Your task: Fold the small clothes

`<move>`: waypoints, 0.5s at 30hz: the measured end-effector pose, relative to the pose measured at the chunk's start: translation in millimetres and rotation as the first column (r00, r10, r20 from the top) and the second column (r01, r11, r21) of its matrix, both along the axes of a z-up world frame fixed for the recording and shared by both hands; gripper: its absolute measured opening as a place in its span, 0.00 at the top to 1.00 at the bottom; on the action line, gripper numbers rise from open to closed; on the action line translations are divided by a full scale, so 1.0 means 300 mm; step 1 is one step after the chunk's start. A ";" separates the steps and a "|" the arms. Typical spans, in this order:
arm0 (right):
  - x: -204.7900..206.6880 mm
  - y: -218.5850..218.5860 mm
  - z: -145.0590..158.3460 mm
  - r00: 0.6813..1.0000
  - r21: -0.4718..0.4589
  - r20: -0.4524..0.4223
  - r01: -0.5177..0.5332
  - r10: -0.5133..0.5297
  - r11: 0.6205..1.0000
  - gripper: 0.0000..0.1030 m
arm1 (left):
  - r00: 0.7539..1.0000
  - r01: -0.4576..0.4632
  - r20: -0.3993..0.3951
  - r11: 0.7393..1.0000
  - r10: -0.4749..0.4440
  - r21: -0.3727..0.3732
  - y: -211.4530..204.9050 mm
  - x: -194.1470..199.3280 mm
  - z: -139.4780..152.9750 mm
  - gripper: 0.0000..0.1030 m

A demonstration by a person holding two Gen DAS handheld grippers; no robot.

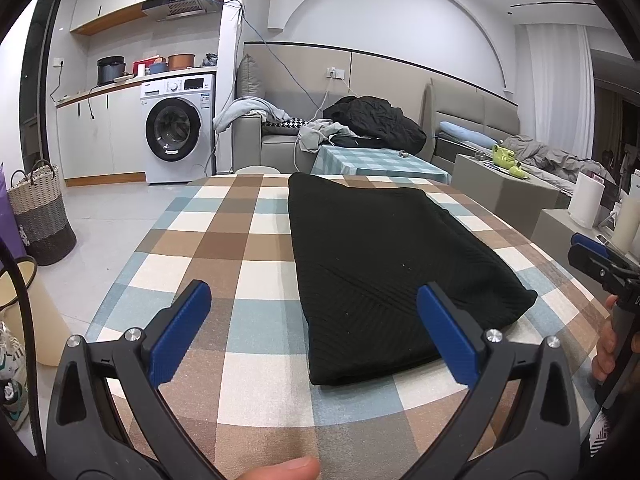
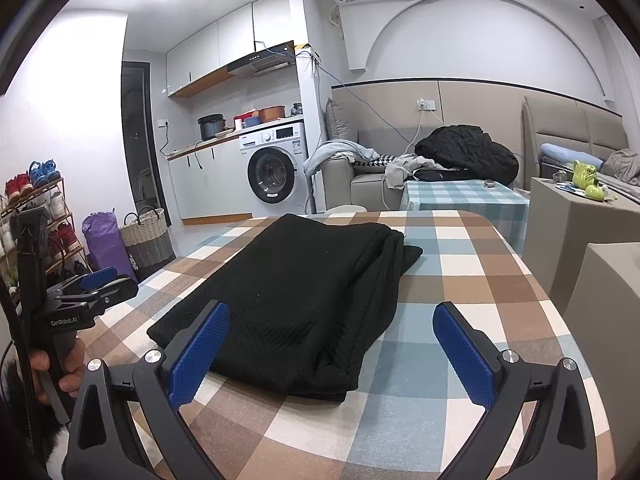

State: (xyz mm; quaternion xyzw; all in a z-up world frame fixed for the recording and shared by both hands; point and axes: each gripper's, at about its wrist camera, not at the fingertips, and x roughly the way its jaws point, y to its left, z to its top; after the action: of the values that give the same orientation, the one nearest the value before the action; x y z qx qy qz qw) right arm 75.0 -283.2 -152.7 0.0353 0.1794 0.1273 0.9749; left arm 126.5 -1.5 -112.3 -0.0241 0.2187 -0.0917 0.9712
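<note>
A black knit garment (image 1: 384,264) lies folded into a long flat rectangle on the checked tablecloth (image 1: 224,248). My left gripper (image 1: 314,300) is open and empty, held above the garment's near left corner. In the right wrist view the garment (image 2: 304,288) shows stacked layers along its right edge. My right gripper (image 2: 332,322) is open and empty, just above the garment's near end. The right gripper also shows at the right edge of the left wrist view (image 1: 592,252), and the left gripper at the left edge of the right wrist view (image 2: 100,280).
Beyond the table stand a small table with a blue checked cloth (image 1: 376,162), a sofa with a black jacket (image 1: 380,120), a washing machine (image 1: 178,128) and a woven basket (image 1: 40,216). A grey cabinet (image 2: 580,220) stands to the right, a shoe rack (image 2: 36,216) to the left.
</note>
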 end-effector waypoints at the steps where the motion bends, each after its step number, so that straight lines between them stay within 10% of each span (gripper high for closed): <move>1: 0.002 -0.001 0.000 1.000 0.000 -0.002 0.001 -0.001 1.000 0.00 | 1.000 0.000 0.000 1.000 0.000 0.000 0.000 -0.001 0.000 0.01; 15: 0.005 -0.006 -0.002 1.000 0.006 -0.006 -0.001 0.001 1.000 0.00 | 1.000 0.011 0.003 1.000 -0.011 0.010 -0.004 0.003 -0.002 0.01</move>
State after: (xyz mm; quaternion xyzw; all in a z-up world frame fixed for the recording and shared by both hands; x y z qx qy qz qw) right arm 76.6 -285.2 -153.2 0.0386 0.1821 0.1284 0.9741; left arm 127.4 -2.8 -112.9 -0.0180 0.2179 -0.0960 0.9711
